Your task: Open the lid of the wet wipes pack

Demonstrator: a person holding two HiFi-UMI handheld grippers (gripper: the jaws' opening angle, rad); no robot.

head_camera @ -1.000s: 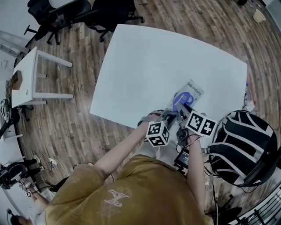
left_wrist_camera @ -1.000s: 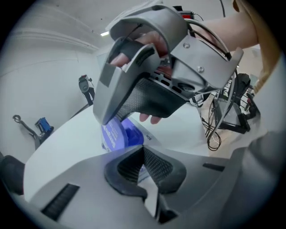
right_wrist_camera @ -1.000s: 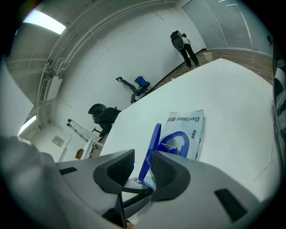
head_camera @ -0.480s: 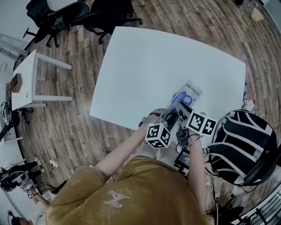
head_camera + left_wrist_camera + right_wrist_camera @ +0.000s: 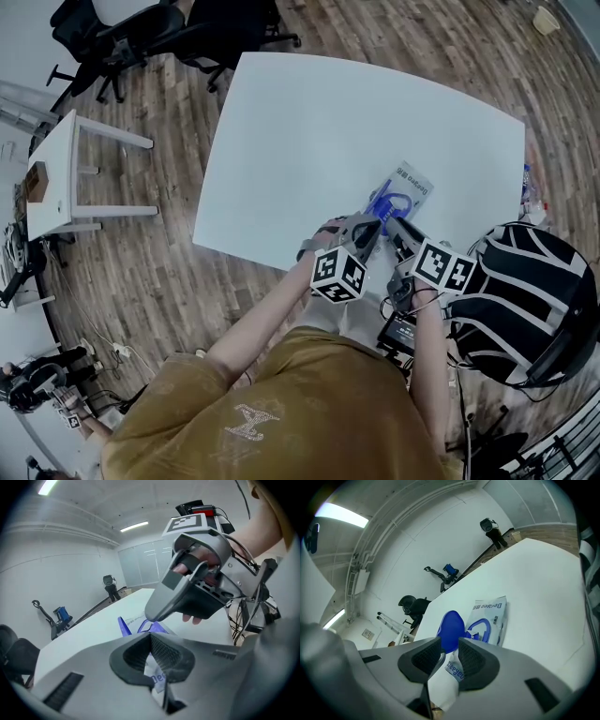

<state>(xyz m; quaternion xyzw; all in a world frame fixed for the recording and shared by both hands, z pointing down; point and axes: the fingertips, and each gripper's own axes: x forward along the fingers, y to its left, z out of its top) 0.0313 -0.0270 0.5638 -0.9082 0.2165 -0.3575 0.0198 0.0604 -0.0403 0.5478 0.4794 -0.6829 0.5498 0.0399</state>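
Observation:
The wet wipes pack (image 5: 410, 186) lies on the white table (image 5: 309, 141) near its front edge. It is white with blue print. Its blue lid (image 5: 451, 629) stands up off the oval opening (image 5: 480, 629). My right gripper (image 5: 449, 641) is shut on the pack's near end (image 5: 443, 681), which rises between its pads. My left gripper (image 5: 151, 637) hovers beside it over the same end, pads together. I cannot tell whether they pinch any film. From the left gripper view the lid (image 5: 123, 626) stands apart from the left jaws, under the right gripper (image 5: 187, 592).
A black-and-white striped bag (image 5: 530, 300) sits at the right, close to my right arm. A small device with cables (image 5: 398, 333) hangs below the table edge. A small white side table (image 5: 56, 169) and office chairs (image 5: 141, 28) stand to the left and far side.
My left gripper has lifted a little and tilted beside the right one. The blue lid now shows raised off the pack. The right gripper has stayed where it was.

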